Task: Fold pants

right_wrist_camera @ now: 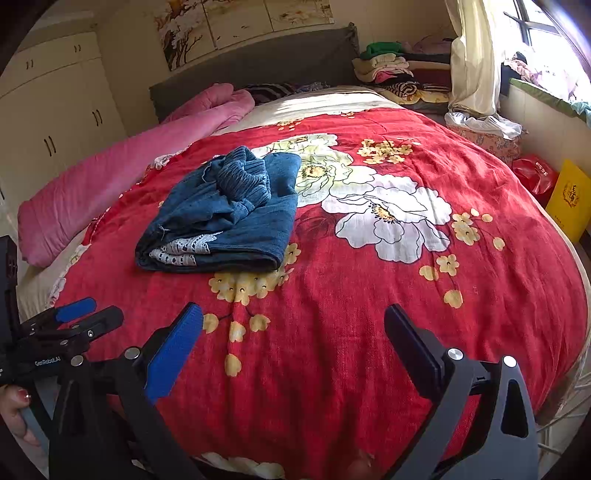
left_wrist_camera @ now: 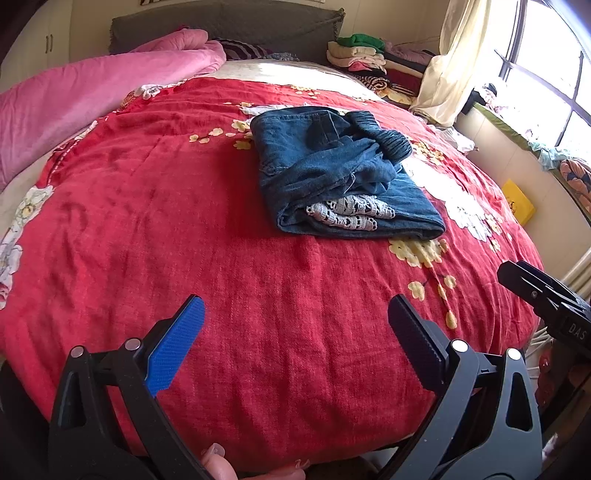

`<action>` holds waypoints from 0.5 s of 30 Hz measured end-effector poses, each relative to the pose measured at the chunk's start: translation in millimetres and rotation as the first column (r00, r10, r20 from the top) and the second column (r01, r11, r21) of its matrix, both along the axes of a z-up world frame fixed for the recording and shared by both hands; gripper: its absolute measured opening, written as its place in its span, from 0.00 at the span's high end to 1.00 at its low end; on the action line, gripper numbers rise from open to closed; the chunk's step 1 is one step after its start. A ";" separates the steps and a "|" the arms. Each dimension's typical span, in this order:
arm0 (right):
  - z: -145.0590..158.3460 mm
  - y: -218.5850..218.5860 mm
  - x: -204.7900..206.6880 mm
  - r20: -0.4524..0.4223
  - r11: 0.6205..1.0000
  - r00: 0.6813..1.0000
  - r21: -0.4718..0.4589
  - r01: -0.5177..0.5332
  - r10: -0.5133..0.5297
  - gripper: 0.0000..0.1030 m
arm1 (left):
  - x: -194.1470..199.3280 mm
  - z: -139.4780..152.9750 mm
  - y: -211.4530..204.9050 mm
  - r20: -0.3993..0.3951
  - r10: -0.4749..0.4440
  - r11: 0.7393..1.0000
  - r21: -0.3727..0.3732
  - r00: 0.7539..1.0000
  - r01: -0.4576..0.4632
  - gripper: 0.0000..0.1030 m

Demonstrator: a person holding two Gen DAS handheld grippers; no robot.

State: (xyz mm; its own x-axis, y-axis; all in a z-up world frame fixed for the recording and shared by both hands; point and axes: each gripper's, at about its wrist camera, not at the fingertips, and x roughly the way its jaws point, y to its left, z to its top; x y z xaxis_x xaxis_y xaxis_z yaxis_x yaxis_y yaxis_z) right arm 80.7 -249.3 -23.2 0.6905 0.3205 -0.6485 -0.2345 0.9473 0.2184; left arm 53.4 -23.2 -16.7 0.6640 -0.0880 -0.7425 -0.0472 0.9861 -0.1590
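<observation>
**Both tongs apart and empty, folded pants ahead on the bed**

Nearest to us, the left gripper has its two fingers spread wide with nothing between them; only the red floral bedspread shows in the gap. The right gripper stands the same way, fingers wide apart and holding nothing. In the right wrist view we also see the left gripper low at the left edge, with a hand on its grip.

Farther out, well apart from both pairs of tongs, the pants lie on the bedspread as a folded blue denim bundle (white lace trim shows at the near edge, the ribbed waistband on top). From the left gripper they sit ahead and slightly right; from the right gripper, ahead and to the left.

Beyond them lie a pink quilt along the left side, a grey headboard, and a stack of folded clothes by the curtain.
</observation>
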 end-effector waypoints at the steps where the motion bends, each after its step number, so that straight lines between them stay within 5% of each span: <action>1: 0.3 0.2 -0.1 0.000 1.000 1.000 0.000 -0.001 0.001 0.05 | 0.2 -0.1 0.1 -0.002 0.001 1.000 0.001 1.000 -0.001 0.09; 15: 1.4 2.5 0.4 -0.002 1.000 1.000 -0.008 -0.006 0.006 0.05 | -0.6 3.4 -0.6 0.010 0.002 1.000 0.008 1.000 -0.003 0.09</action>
